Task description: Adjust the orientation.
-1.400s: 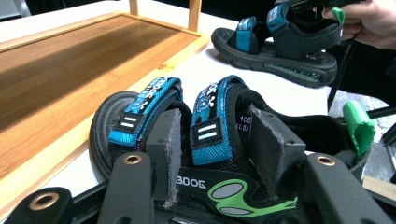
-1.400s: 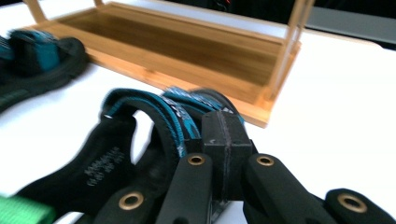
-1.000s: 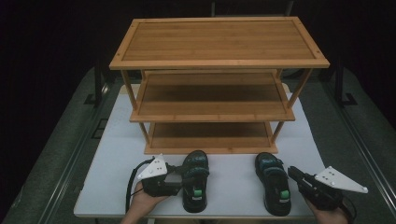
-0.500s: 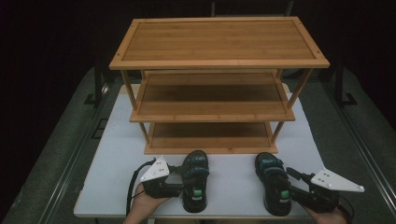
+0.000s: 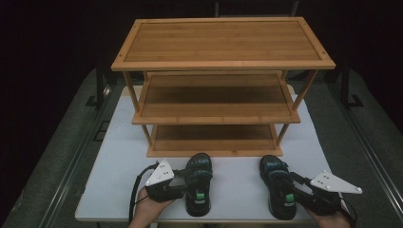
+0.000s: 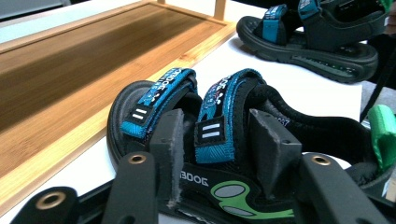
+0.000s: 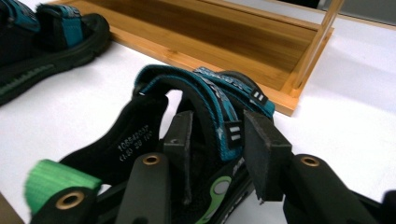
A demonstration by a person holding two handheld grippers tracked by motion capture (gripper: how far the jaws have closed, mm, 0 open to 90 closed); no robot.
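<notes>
We're looking at a three-tier bamboo shoe rack [image 5: 223, 42] standing at the far half of the white table [image 5: 114, 190], every shelf bare, its bottom shelf [image 5: 214, 135] low and facing us, probably where the footwear goes. In front of it sit two black sandals with blue straps, toes toward the rack and well apart so each hand gets its own. The left sandal [image 5: 197, 187] has our left gripper [image 6: 219, 140] coming in from its outer side, jaws straddling the rear blue strap [image 6: 217, 116] and just closing in, pads on either side of it, though we can't tell if they bite yet. Our right gripper [image 7: 222, 140] mirrors that on the right sandal [image 5: 278, 190], jaws closing around its strap [image 7: 219, 109], the natural handle for lifting.
</notes>
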